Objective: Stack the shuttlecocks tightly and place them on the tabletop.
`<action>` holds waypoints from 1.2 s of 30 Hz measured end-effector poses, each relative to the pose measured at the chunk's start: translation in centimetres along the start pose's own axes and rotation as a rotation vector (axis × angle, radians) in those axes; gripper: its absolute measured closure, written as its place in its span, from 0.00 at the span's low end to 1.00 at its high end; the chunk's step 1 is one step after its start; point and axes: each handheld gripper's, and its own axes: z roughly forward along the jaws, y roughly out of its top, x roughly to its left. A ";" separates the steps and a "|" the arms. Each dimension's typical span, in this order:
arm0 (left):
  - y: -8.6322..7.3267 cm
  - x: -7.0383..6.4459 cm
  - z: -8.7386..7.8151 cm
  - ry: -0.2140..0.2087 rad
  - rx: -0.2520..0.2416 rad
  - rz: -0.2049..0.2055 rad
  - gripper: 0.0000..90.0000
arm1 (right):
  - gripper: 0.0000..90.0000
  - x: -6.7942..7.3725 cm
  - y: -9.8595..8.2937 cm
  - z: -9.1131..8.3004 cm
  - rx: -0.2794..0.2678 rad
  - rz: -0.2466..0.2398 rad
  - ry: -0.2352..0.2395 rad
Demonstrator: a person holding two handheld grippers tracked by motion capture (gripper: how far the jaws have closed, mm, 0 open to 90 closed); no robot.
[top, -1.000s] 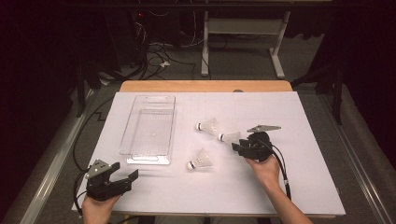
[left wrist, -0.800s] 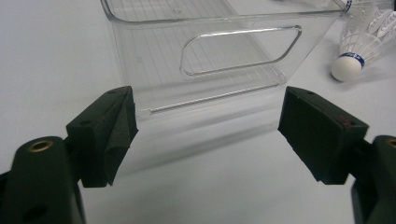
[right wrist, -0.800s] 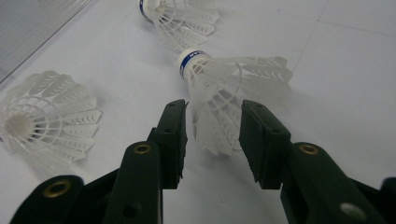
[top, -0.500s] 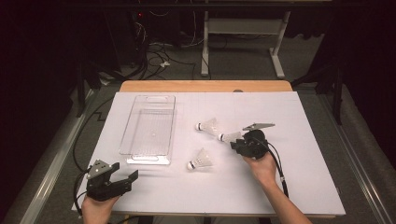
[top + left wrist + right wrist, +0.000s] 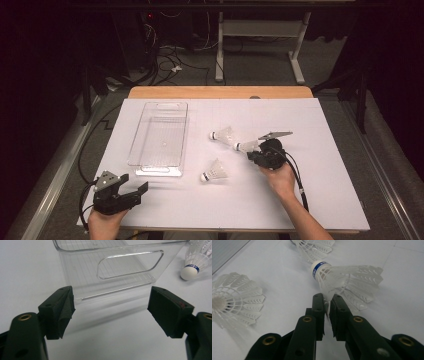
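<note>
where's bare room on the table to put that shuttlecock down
The clear bin is empty. The white sheet lies bare right of the right gripper, and between the left gripper and the near shuttlecock. Crowded: the middle, where the gripped shuttlecock lies beside the far shuttlecock.

A white sheet point(image 5: 200, 200) covers the wooden tabletop point(image 5: 220, 92), whose far edge is bare. Beyond that edge, a grey floor point(image 5: 260, 70) carries tangled cables point(image 5: 165, 55) and a white metal desk frame point(image 5: 257, 30). The surrounding room is dark.
</note>
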 end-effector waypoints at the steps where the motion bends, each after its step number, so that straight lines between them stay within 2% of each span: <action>1: 0.0 0.0 0.0 0.001 -0.004 -0.002 0.25 | 0.93 0.0 0.0 0.0 0.001 0.000 0.003; 12: 0.1 0.4 -0.1 0.010 -0.020 -0.012 0.25 | 0.99 -0.3 0.0 0.0 0.014 -0.009 0.023; 19: 0.2 0.7 -0.2 0.013 -0.038 -0.021 0.26 | 1.00 -0.7 0.1 -0.3 0.000 0.000 0.040; 27: 0.3 0.7 -0.1 0.014 -0.030 -0.011 0.26 | 1.00 -1.1 0.2 -0.8 -0.003 0.003 0.040; 36: 0.2 0.8 0.1 0.018 -0.023 -0.019 0.26 | 1.00 -1.3 0.8 -1.4 -0.017 -0.006 0.047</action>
